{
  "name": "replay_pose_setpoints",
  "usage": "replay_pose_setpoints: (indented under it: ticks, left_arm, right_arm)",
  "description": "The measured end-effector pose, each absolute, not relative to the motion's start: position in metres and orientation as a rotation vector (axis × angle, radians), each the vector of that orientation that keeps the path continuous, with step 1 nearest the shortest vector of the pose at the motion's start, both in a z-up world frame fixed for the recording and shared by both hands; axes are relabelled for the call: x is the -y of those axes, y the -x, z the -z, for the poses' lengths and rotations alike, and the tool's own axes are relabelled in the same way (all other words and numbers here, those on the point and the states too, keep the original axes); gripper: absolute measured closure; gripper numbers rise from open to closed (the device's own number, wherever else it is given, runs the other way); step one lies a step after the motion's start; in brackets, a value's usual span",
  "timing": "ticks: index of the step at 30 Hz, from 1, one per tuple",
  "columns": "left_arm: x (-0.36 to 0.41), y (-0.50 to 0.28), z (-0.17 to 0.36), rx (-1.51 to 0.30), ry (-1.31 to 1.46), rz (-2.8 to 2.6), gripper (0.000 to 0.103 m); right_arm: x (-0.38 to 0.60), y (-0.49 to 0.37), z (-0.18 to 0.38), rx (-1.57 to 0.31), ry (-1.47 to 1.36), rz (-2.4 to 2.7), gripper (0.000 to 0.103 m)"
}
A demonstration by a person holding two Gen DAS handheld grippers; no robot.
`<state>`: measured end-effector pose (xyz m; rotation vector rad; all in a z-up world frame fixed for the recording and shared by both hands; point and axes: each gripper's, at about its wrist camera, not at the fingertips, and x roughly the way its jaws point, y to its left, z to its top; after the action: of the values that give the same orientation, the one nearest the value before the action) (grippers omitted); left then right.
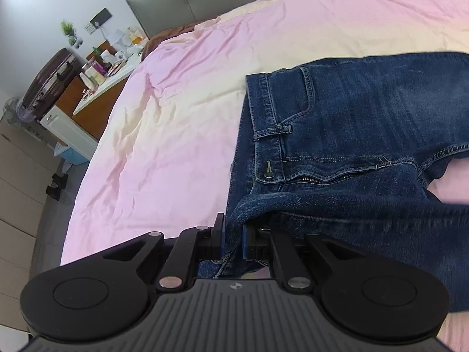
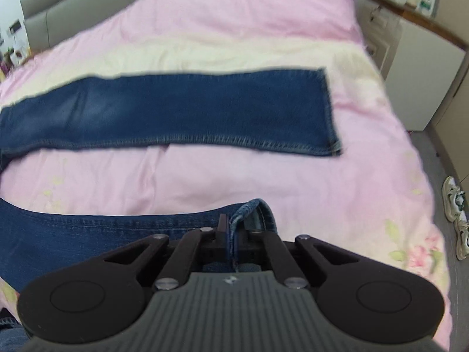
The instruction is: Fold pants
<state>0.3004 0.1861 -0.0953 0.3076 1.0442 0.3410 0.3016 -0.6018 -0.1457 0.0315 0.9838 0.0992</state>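
Note:
Dark blue jeans (image 1: 366,123) lie on the pink bed cover, front up, with waistband, button and zipper showing in the left wrist view. My left gripper (image 1: 233,240) is shut on the near waistband corner of the jeans, lifted into a fold. In the right wrist view the far leg (image 2: 181,111) lies flat across the bed, its hem to the right. My right gripper (image 2: 233,242) is shut on the hem of the near leg (image 2: 96,234), which runs off to the left.
The pink and cream bed cover (image 1: 181,94) spreads out on all sides. A grey headboard (image 1: 164,0) stands at the back. A cluttered bedside table (image 1: 99,88) and suitcase (image 1: 49,82) are left of the bed. White cabinets (image 2: 422,67) and sneakers (image 2: 457,217) are on the right.

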Motion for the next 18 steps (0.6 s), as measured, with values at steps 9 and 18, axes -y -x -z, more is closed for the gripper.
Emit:
replay_pose_setpoints:
  ticks: [9, 18]
  left_arm:
    - [-0.185, -0.303, 0.056, -0.935, -0.232, -0.297, 0.091]
    - [-0.165, -0.399, 0.038, -0.923, -0.314, -0.289, 0.090]
  right_arm:
    - [0.628, -0.276, 0.075, -0.762, -0.104, 0.086, 0.103]
    - [0.613, -0.365, 0.058, -0.752, 0.015, 0.182, 0.103]
